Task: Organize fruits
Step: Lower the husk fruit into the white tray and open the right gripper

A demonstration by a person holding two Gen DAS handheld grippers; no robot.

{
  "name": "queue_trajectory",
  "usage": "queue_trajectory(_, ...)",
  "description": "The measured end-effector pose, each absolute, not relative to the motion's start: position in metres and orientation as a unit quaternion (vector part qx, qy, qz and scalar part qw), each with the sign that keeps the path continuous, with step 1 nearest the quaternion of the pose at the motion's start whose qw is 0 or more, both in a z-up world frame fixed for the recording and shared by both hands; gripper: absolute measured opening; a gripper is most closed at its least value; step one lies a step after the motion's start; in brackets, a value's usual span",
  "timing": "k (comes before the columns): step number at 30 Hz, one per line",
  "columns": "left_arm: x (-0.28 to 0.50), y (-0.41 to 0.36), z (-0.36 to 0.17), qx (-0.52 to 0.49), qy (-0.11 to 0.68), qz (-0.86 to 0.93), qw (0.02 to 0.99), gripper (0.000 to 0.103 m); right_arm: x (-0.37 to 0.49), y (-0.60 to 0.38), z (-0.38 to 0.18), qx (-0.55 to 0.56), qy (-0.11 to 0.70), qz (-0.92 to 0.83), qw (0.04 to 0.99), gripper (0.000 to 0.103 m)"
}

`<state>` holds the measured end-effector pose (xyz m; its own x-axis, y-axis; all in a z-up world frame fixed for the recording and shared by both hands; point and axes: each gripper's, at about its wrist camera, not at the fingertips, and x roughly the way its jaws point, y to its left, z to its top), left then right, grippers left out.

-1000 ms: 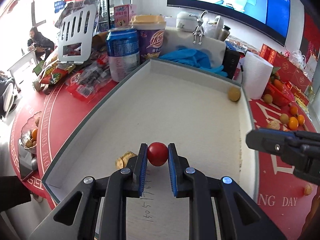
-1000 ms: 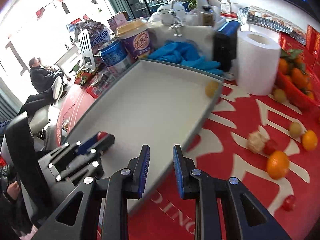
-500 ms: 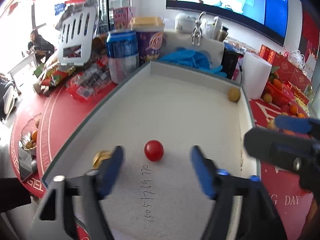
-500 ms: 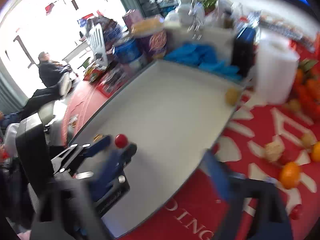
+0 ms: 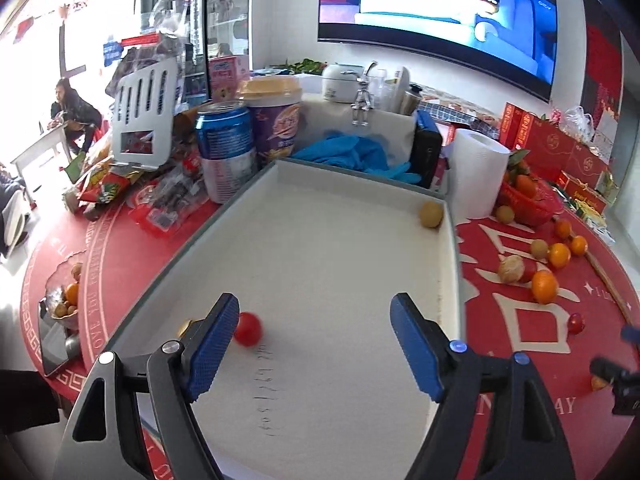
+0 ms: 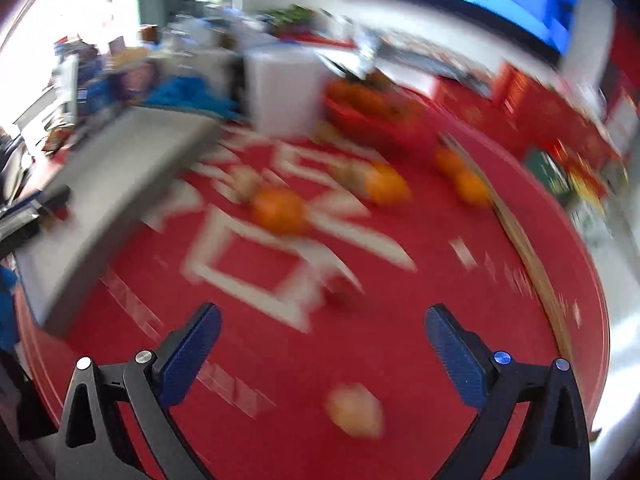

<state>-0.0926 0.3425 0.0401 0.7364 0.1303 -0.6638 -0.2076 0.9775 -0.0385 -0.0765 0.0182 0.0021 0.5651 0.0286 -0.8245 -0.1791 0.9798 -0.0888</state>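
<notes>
While free, round glossy red fruit (image 5: 248,329) on matte white tray (image 5: 320,240).

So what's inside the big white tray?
In the white tray lie a red tomato near the open left gripper and a yellowish fruit in the far corner. A gripper finger partly hides something golden.

I see the tray (image 5: 352,172) in the middle of the table (image 5: 520,344). In it, one small fruit (image 5: 248,329) lies near the front left, just beside the left gripper's (image 5: 314,344) left finger, and another fruit (image 5: 431,213) sits in the far right corner. Behind the tray lie the gloves (image 5: 356,152); the can (image 5: 226,152) and the cup (image 5: 276,120) stand at its far left. The paper roll (image 5: 476,172) stands right of the tray, and more fruits (image 5: 544,286) lie on the table further right.
</notes>
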Motion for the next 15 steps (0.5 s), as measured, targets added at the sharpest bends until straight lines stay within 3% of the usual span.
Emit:
queue_trajectory(1, -0.091, 0.341, 0.039, -0.054, 0.354, 0.088, 0.93, 0.081, -0.08, 0.008, -0.001, -0.073, 0.47, 0.053, 0.878, 0.102)
queue_trajectory(3, -0.089, 0.337, 0.036, -0.05, 0.361, 0.086, 0.927, 0.081, -0.084, 0.001, -0.007, -0.062, 0.477, 0.049, 0.875, 0.085)
queue_trajectory(4, -0.089, 0.335, 0.034, -0.048, 0.366, 0.086, 0.926, 0.081, -0.085, 0.0, -0.011, -0.056, 0.483, 0.049, 0.872, 0.066)
queue_trajectory(6, -0.091, 0.335, 0.029, -0.044, 0.374, 0.088, 0.922, 0.081, -0.086, 0.0, -0.012, -0.054, 0.48, 0.05, 0.874, 0.055)
queue_trajectory(7, -0.093, 0.336, 0.027, -0.043, 0.376, 0.091, 0.921, 0.081, -0.089, 0.001, -0.011, -0.054, 0.477, 0.056, 0.875, 0.042)
queue_trajectory(8, -0.097, 0.339, 0.027, -0.044, 0.375, 0.094, 0.921, 0.081, -0.088, 0.004, -0.01, -0.055, 0.479, 0.061, 0.874, 0.02)
queue_trajectory(15, -0.11, 0.363, 0.033, -0.075, 0.361, 0.12, 0.922, 0.081, -0.066, 0.055, 0.008, -0.013, 0.481, 0.163, 0.862, 0.02)
